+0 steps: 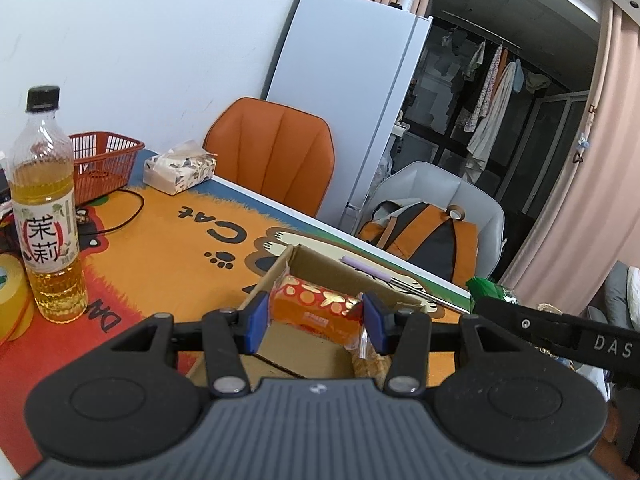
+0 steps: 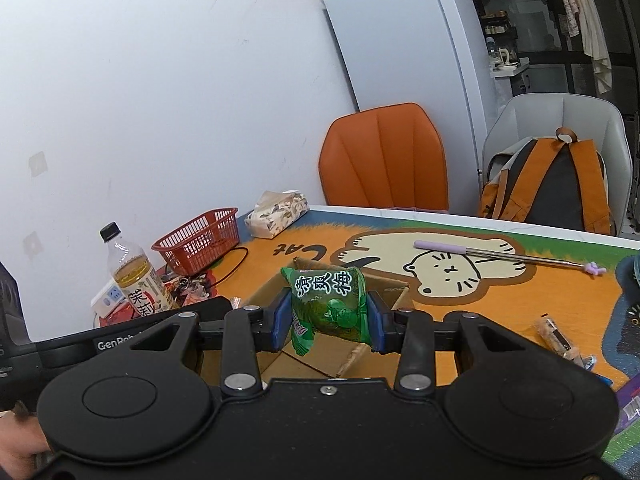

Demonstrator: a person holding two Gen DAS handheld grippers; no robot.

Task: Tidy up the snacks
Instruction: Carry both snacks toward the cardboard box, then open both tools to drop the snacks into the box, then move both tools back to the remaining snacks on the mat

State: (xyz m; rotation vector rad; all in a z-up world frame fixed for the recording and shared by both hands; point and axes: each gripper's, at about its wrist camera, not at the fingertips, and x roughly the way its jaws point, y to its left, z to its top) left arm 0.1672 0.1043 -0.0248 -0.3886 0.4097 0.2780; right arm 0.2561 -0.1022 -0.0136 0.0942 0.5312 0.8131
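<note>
Both grippers loaded, both over the open cardboard box (image 1: pixel 320 276) on the cat-print table mat (image 1: pixel 168 248)

Left gripper (image 1: pixel 314 322) clamps an orange-red wrapped snack bar (image 1: pixel 316 304) end to end between its blue pads; the bar hangs just above the box's far-left part. Right gripper (image 2: pixel 328 316) pinches a green plum-candy packet (image 2: pixel 330 300) by its sides, packet upright, lower corner dangling over the box (image 2: pixel 320 356)

Doing the drop well, my read:
- get each item fully inside the walls before letting go; the packet's top stands proud of the rim
- release one at a time, grippers sit near each other
- lay the bar along a wall so the packet has floor beside it
- loose wrapper tails can snag on the flaps, so lower first, then open

Hard to see:
- box floor mostly masked by the gripper bodies; something pale and wrapped (image 1: pixel 370 362) lies inside, type unclear
- near box wall cut off in both views
- more wrapped snacks (image 2: pixel 560 338) on the mat to the right, partly cropped, count unknown
- red basket (image 2: pixel 200 240) contents not visible
</note>
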